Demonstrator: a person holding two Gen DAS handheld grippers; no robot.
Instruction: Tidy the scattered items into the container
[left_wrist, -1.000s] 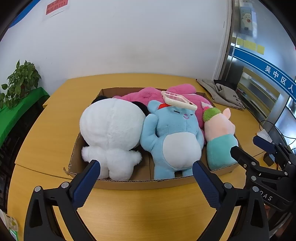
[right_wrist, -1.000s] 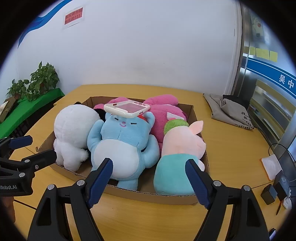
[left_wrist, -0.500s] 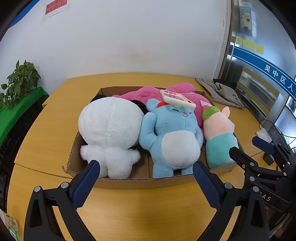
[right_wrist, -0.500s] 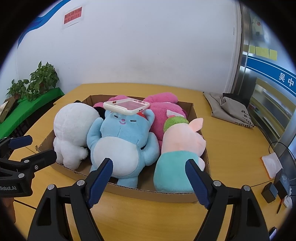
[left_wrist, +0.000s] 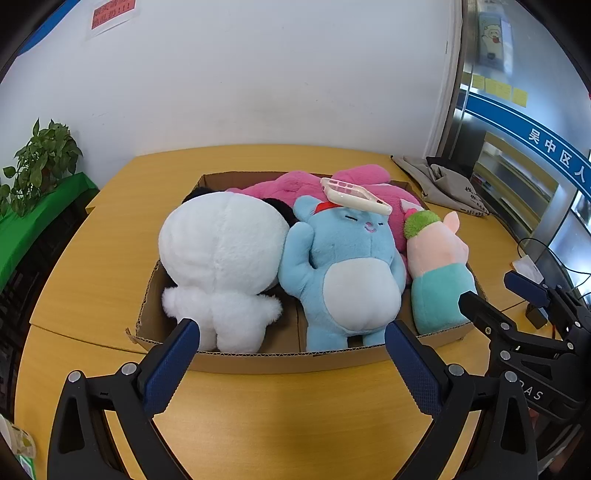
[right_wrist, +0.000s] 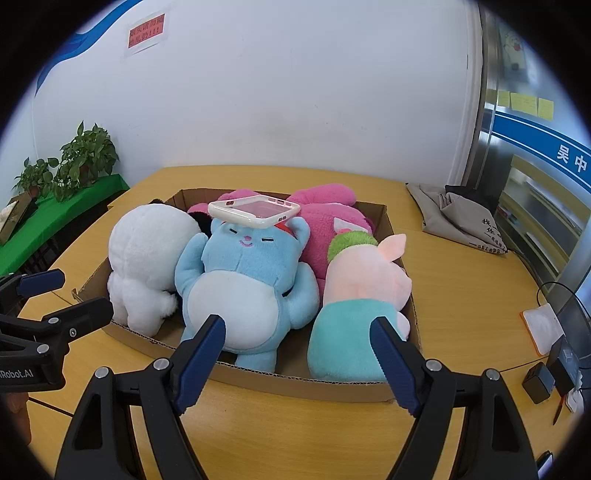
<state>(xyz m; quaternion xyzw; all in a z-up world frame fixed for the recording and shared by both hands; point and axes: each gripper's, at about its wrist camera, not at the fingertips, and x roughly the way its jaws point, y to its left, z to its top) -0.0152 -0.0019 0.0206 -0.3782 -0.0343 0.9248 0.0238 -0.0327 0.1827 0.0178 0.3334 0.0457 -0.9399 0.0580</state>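
A shallow cardboard box (left_wrist: 266, 360) (right_wrist: 384, 218) on the wooden table holds several plush toys: a white one (left_wrist: 225, 258) (right_wrist: 147, 254), a blue one (left_wrist: 347, 266) (right_wrist: 243, 277), a pink one (left_wrist: 280, 186) (right_wrist: 325, 210) behind, and a pink-and-teal one (left_wrist: 436, 273) (right_wrist: 362, 291). A white phone case (left_wrist: 354, 195) (right_wrist: 255, 211) rests on the blue toy's head. My left gripper (left_wrist: 291, 341) (right_wrist: 59, 291) and my right gripper (right_wrist: 297, 338) (left_wrist: 495, 288) both stand open in front of the box's near wall, with nothing between their fingers.
A grey cloth bag (left_wrist: 443, 188) (right_wrist: 458, 218) lies at the table's far right. Small black devices, a cable and a white pad (right_wrist: 543, 325) sit at the right edge. Potted plants (right_wrist: 85, 158) stand on a green shelf to the left.
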